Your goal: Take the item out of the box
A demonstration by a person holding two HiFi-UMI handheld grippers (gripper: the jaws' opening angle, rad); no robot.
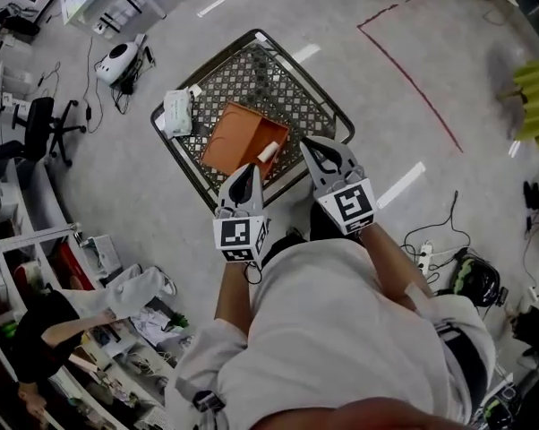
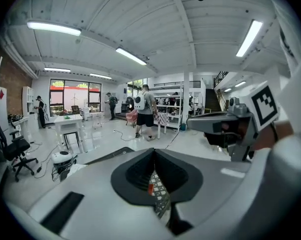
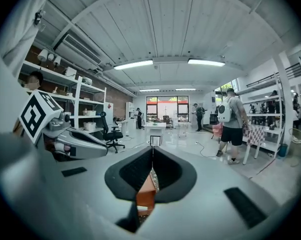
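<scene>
From above, the head view shows an open orange box (image 1: 236,138) on a wire cart (image 1: 287,77). A small white item (image 1: 268,151) lies inside the box, at its right edge. A white bundle (image 1: 177,112) sits at the cart's left edge.

Only the gripper views show the room, where a person with a white backpack (image 2: 142,105) walks.

The left gripper (image 1: 244,176) and right gripper (image 1: 320,148) are held side by side at the cart's near edge, pointing forward. Both have their jaws pressed together and hold nothing.
</scene>
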